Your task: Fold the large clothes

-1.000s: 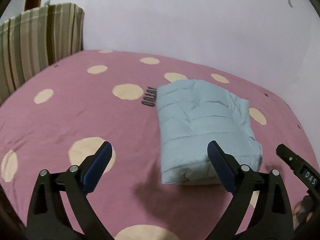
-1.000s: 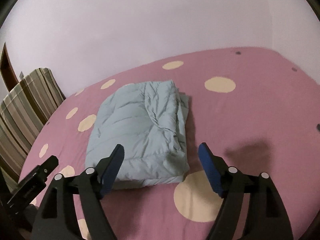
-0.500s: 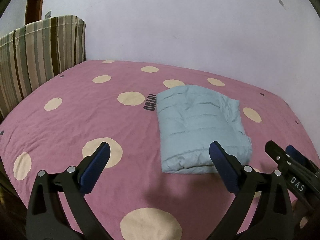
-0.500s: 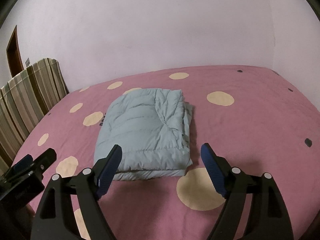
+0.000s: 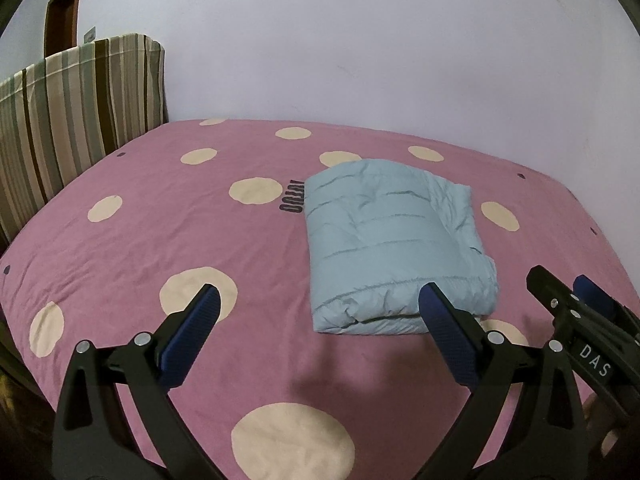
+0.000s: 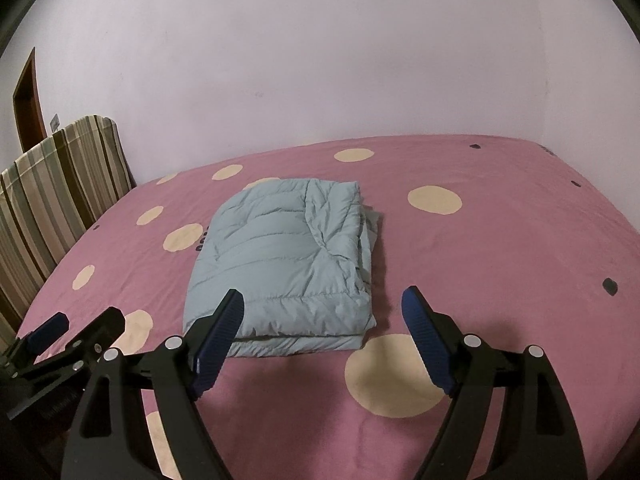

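A light blue puffer jacket (image 5: 392, 236) lies folded into a thick rectangle on the pink bed; it also shows in the right wrist view (image 6: 288, 264). My left gripper (image 5: 318, 300) is open and empty, held above the bed short of the jacket's near edge. My right gripper (image 6: 322, 304) is open and empty, also short of the near edge. Each gripper shows at the edge of the other's view: the right one (image 5: 576, 300) and the left one (image 6: 80, 326).
The bed has a pink cover (image 5: 160, 240) with cream dots and a black logo (image 5: 292, 196). A striped cushion (image 5: 72, 112) stands at the left end against the wall. A plain wall (image 6: 320, 60) runs behind the bed. A brown door (image 6: 26, 100) is far left.
Both grippers have drawn back and risen from the jacket, so more of the bed and wall shows. The jacket has not moved. Both stay open.
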The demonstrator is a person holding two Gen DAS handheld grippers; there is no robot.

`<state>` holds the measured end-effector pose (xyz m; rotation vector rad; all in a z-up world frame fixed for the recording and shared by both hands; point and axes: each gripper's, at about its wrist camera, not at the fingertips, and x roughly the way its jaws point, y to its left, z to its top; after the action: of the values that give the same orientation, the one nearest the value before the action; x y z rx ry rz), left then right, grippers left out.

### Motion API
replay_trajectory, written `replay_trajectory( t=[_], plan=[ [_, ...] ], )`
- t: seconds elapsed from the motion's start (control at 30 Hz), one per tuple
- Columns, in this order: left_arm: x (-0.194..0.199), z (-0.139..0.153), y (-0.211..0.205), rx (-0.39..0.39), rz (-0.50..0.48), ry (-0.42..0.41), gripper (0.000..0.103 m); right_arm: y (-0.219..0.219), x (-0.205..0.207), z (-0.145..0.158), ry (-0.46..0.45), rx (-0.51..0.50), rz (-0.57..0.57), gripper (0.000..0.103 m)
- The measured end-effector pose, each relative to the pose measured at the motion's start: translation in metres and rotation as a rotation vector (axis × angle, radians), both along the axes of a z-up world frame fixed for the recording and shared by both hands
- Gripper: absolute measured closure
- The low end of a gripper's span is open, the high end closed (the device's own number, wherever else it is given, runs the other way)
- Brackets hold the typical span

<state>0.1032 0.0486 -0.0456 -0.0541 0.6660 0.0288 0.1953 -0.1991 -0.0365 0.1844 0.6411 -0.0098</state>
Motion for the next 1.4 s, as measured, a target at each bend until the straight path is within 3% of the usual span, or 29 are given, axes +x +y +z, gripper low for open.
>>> replay_trajectory(
  t=[1.4],
  plan=[
    [-0.0018,-0.0001,0.0033,-0.032,0.003,-0.014,0.004,0.0013,0.0039,-0.0007,0.001,-0.027,0.016,0.023]
  ],
)
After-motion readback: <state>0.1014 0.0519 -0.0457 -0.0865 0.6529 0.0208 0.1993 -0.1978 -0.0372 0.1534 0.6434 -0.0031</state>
